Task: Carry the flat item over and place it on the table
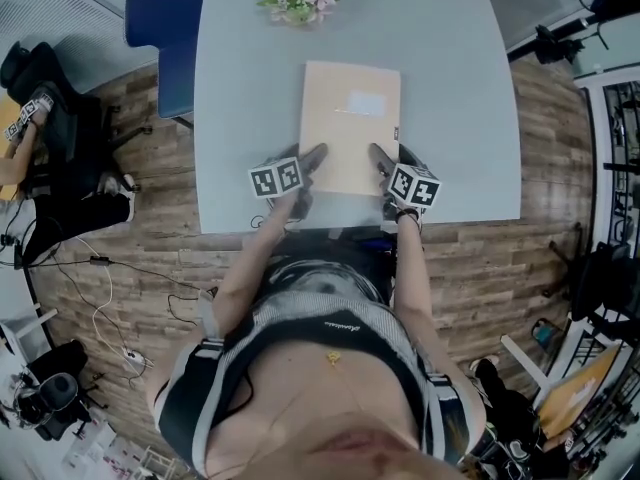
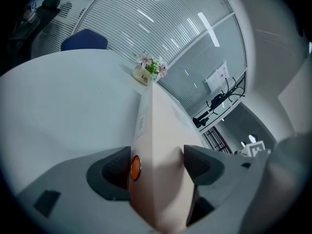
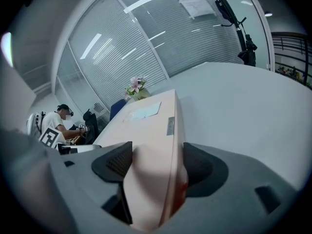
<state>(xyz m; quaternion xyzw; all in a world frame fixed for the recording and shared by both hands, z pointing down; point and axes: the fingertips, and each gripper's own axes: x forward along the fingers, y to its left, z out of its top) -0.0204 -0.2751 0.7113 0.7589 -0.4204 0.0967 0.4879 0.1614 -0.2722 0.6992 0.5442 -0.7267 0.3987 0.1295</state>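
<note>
Box (image 1: 350, 118) over desk (image 1: 450, 88), near half. Left gripper (image 1: 315, 156) and right gripper (image 1: 379, 157) each clamped on a near corner. Contact with the top unclear. Judgement: lower both ends level, confirm it lies flat, release both together.

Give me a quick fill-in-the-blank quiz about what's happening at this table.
1. The flat beige box is clamped by ____ grippers at once: the left gripper and the right gripper.
2. The small pot at the far end of the table holds pink ____.
3. The chair beside the table's far corner is coloured ____.
Missing words: two; flowers; blue.
</note>
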